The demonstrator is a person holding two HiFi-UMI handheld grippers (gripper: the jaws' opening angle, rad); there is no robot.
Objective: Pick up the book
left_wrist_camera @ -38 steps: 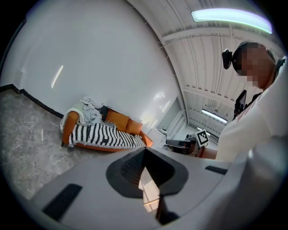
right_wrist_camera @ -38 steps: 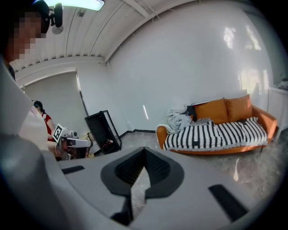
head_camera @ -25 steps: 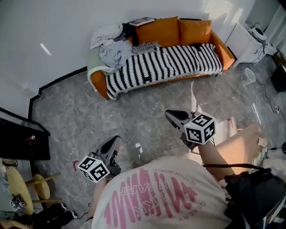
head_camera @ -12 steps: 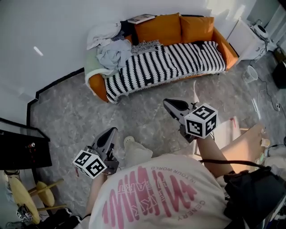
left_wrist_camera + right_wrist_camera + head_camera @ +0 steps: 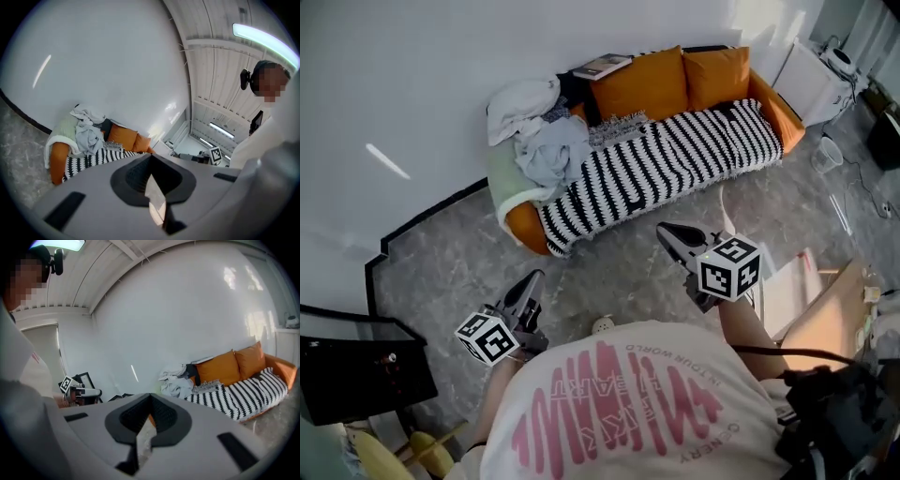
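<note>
Orange is the colour of the sofa (image 5: 780, 105) in front of us. The book (image 5: 602, 67) lies flat on top of the sofa's back, right by the white wall (image 5: 441, 75) and just behind one orange cushion (image 5: 639, 86).

Our left claw (image 5: 532, 281) is closed tight with nothing in it. Our right claw (image 5: 668, 232) is closed tight too, and it is empty as well. Both hang over the grey floor (image 5: 459, 244), well apart from the book.

We think a few things could go wrong. The book sits on a thin ledge, so a push from a closed claw could knock it down behind the sofa or onto the seat. A claw has to open wide before it gets there, or it will only bump the book. The messy clothes (image 5: 544, 141) lie near the book, and a claw could snag them if it comes in from that side.

We count one book, one sofa, two orange cushions, one black-and-white striped blanket (image 5: 675, 155), one heap of clothes and two claws.
</note>
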